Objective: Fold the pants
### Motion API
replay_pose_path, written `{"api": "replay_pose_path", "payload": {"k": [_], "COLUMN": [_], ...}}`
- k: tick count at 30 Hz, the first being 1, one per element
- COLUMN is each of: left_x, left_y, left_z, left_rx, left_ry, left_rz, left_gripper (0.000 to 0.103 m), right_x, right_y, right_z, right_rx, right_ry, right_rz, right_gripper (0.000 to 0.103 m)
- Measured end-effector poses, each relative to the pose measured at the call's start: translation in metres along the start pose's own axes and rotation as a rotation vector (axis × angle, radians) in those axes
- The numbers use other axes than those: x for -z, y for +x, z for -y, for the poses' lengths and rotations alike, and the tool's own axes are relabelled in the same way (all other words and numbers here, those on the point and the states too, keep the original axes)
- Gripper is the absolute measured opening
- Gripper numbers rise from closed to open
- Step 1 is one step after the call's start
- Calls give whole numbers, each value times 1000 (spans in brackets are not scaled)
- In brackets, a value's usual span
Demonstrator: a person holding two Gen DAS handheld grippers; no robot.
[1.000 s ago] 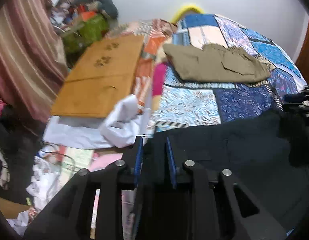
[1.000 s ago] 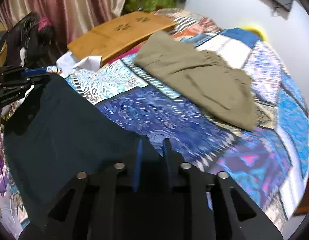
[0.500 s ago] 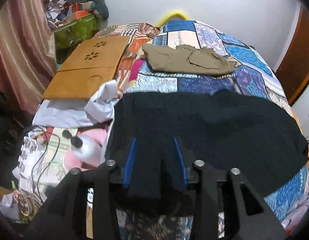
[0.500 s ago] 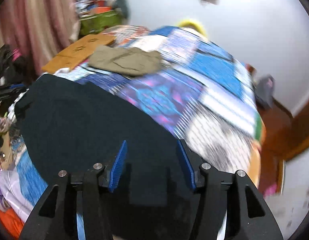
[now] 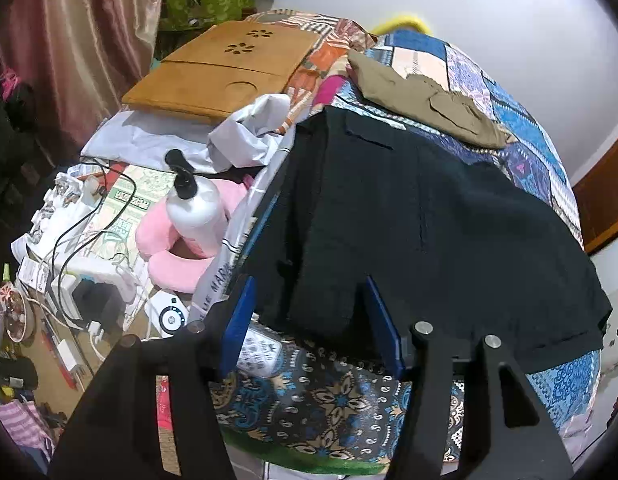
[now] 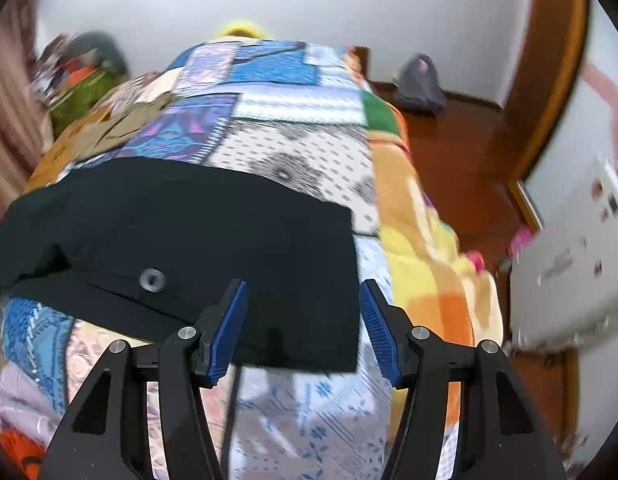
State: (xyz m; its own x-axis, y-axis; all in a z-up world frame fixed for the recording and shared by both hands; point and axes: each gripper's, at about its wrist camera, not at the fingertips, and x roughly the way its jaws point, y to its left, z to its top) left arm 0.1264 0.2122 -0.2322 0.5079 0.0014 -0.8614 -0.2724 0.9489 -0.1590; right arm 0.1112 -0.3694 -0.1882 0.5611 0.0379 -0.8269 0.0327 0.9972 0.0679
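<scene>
The black pants (image 5: 409,216) lie flat across the near part of the patchwork bed cover (image 5: 521,136). In the right wrist view the pants (image 6: 197,224) show a button near their front edge. My left gripper (image 5: 311,316) is open and empty, its blue pads apart just above the pants' near edge. My right gripper (image 6: 303,326) is open and empty, above the pants' near right corner. Folded olive pants (image 5: 425,96) lie farther back on the bed.
A wooden lap tray (image 5: 225,68) and white cloth (image 5: 245,132) lie left of the pants. A pump bottle (image 5: 195,204) stands on a pink neck pillow (image 5: 177,256) among cables. A curtain (image 5: 69,40) hangs at the left. A yellow-orange blanket (image 6: 421,216) edges the bed; wooden floor (image 6: 457,136) lies beyond.
Both grippers let go of the black pants, opened wide and pulled back. The pants now lie spread on the bed. The right wrist view has swung to the right.
</scene>
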Motion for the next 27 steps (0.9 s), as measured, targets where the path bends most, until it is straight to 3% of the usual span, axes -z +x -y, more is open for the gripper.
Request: {"api": "replay_pose_path", "payload": {"k": [5,7,11,16,21,23,27], "left_x": [4,6,9,9,9,10,7], "left_y": [17,20,20,14,12,14,14], "left_z": [7,10,19,24,32,33,32], "left_rx": [-2,-22,-110,-135,-172,-192,-199], "left_ry": [-30,-25,22,52,88,103,105], "left_rz": [-8,4,26,41,66,71,77], "left_gripper": [56,51,31,27,26,25,23], "right_x": [16,20,30,42,45,44,39], "right_y": [7,13,28,43,47,47,41], "right_z": [20,24,33,34,30,28,13], "right_rx": [-13,-22,-57,-119,-155,-162,-119], "right_ry": [94,115,172,234,237,227,122], "right_rz": [-32,-42,-75,-101,-99,-98,-71], "right_gripper": [54,54,54,54,31,13,8]}}
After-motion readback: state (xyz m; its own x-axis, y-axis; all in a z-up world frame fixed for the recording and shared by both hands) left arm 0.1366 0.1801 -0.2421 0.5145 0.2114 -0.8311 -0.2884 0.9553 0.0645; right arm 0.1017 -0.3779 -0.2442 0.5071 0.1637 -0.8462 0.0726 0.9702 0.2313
